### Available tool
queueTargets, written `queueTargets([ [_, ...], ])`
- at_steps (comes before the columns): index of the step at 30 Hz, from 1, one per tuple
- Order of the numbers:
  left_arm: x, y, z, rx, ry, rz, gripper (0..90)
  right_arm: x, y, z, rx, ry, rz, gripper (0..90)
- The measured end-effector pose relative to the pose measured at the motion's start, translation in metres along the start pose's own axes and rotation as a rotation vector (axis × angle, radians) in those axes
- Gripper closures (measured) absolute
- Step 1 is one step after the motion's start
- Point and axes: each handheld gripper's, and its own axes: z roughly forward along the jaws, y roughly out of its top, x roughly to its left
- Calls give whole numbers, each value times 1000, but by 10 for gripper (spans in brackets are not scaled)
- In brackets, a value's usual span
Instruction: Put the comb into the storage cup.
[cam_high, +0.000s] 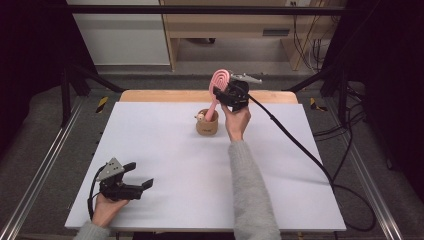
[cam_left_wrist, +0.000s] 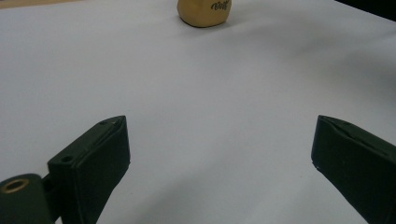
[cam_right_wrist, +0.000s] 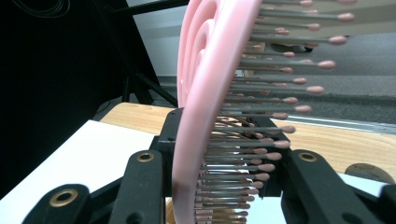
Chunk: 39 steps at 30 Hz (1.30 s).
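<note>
A pink hairbrush is clamped by the right gripper, at 12 o'clock above the tan cup. The left gripper is held wide, unloaded.

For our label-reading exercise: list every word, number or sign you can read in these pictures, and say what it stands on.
One dark script word on the tan holder: cut off by the top edge of the left gripper view and blurred, too unclear to read.
Pink hairbrush: no lettering visible.
White table: no text or signs.
</note>
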Motion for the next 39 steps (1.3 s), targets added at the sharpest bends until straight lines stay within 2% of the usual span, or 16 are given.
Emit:
queueTargets([
  [7, 0, 0, 0, 1, 1, 1, 46, 1, -6, 4, 5, 2, 16, 627],
  [19, 0, 0, 0, 3, 1, 2, 46, -7, -15, 7, 8, 14, 68, 627],
  [39, 0, 0, 0, 3, -1, 2, 46, -9, -27, 15, 22, 21, 104, 627],
])
